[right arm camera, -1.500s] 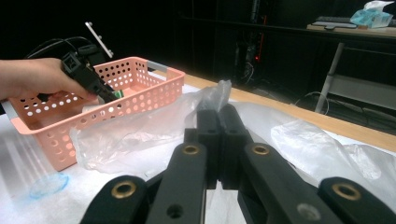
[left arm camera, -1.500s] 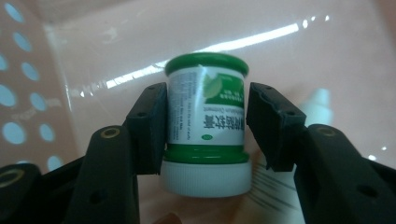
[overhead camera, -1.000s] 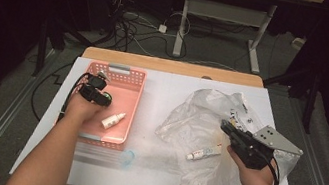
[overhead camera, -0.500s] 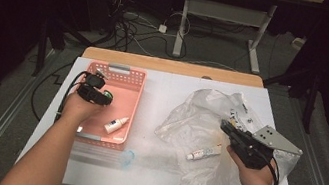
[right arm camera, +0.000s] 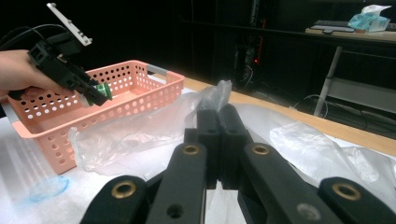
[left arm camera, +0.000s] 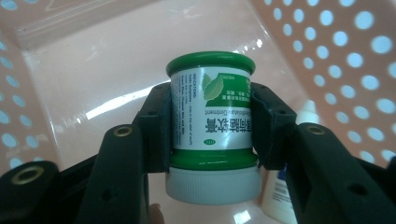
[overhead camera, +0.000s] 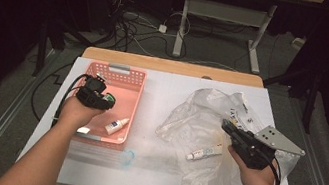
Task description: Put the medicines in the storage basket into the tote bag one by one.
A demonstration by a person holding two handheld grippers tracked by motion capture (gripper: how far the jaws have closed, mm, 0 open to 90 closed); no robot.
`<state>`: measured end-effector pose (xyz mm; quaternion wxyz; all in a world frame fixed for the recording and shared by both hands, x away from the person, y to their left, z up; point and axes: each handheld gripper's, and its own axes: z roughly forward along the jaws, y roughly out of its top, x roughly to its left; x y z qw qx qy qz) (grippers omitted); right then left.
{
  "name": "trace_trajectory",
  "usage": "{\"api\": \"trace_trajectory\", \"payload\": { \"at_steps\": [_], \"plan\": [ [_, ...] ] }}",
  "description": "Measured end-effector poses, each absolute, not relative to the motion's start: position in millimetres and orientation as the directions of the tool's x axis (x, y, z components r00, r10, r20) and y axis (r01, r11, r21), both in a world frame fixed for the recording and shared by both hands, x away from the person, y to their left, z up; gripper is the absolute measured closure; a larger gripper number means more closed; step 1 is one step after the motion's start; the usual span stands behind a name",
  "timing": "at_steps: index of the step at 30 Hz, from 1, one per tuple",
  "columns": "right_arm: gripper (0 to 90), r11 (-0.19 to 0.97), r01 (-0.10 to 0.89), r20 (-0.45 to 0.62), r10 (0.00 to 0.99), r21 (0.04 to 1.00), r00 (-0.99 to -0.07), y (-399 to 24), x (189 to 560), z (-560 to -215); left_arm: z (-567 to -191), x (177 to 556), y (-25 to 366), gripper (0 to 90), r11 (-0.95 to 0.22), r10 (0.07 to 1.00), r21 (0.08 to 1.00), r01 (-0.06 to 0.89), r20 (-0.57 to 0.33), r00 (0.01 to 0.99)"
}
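A green jar with a white cap (left arm camera: 210, 107) lies sideways between the jaws of my left gripper (left arm camera: 210, 126), and both pads press on its label. In the high view that left gripper (overhead camera: 106, 99) holds the jar (overhead camera: 110, 97) over the left side of the pink perforated basket (overhead camera: 127, 73). A small white dropper bottle (overhead camera: 116, 125) lies on the basket floor. My right gripper (overhead camera: 226, 125) is shut at the edge of a crumpled clear plastic bag (overhead camera: 198, 118). In the right gripper view a fold of the bag (right arm camera: 217, 95) rises from the shut tips of the right gripper (right arm camera: 218, 112). A white tube (overhead camera: 204, 153) lies in the bag.
A clear zip bag (left arm camera: 70, 28) lines the basket floor. A small bluish clear disc (overhead camera: 128, 157) sits on the white table (overhead camera: 172, 94) in front of the basket. Cables and desk legs stand on the dark floor beyond the far edge.
My left hand has drawn a little to the left and up with the jar still gripped. The right hand and the bag have stayed put.
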<state>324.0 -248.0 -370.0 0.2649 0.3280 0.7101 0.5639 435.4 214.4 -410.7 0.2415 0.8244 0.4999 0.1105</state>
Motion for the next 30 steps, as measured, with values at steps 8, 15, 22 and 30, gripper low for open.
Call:
{"api": "trace_trajectory", "payload": {
  "at_steps": [8,15,22,30],
  "plan": [
    [90.0,0.143,0.164,-0.004,0.766,0.976,-0.643,-249,323,-368,-406,416,220,54.0,-0.366,0.879,0.53,0.765,-0.073,0.472],
    [90.0,0.146,0.163,-0.008,0.768,0.976,-0.641,-250,323,-369,-404,398,225,54.0,-0.358,0.877,0.545,0.758,-0.083,0.474],
    [90.0,0.153,0.16,-0.014,0.766,0.975,-0.643,-250,323,-369,-407,384,227,54.0,-0.37,0.868,0.558,0.743,-0.078,0.49],
    [90.0,0.146,0.162,-0.009,0.769,0.976,-0.639,-250,322,-369,-415,372,228,53.9,-0.379,0.865,0.571,0.729,-0.062,0.498]
  ]
}}
